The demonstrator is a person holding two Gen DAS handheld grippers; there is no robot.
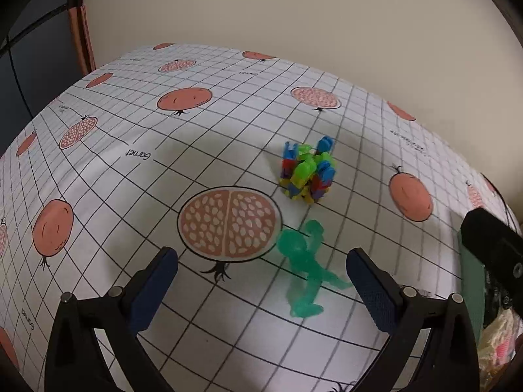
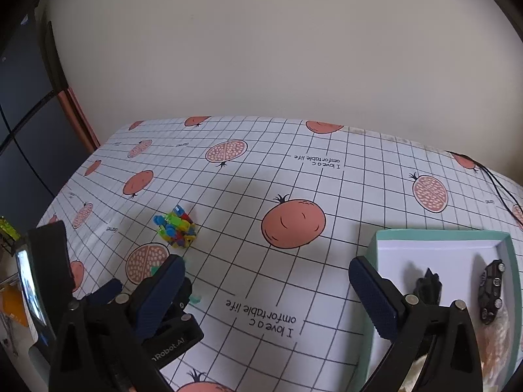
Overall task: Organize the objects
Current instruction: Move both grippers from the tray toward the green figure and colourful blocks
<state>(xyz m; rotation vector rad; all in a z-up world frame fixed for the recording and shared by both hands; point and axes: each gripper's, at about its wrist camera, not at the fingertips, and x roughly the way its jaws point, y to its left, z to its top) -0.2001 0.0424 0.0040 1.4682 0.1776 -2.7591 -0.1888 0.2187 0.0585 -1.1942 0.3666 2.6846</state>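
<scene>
A translucent green toy figure [image 1: 304, 268] lies on the pomegranate-print tablecloth [image 1: 137, 176]. It is between the fingers of my open left gripper [image 1: 264, 274], closer to the right finger, and neither pad touches it. Just beyond it sits a cluster of coloured building blocks [image 1: 307, 171], also seen in the right wrist view [image 2: 176, 228]. My right gripper [image 2: 268, 294] hovers open and empty over the cloth. A teal box [image 2: 441, 236] with a white inside stands at its right finger. The box holds a black toy car [image 2: 492, 290] and another dark toy [image 2: 428, 285].
A beige wall [image 2: 261, 49] runs behind the table. Dark furniture [image 1: 36, 65] stands past the left edge. A thin black cable [image 2: 497, 183] trails over the back right corner. The left gripper's black body [image 2: 176, 333] sits low on the left in the right wrist view.
</scene>
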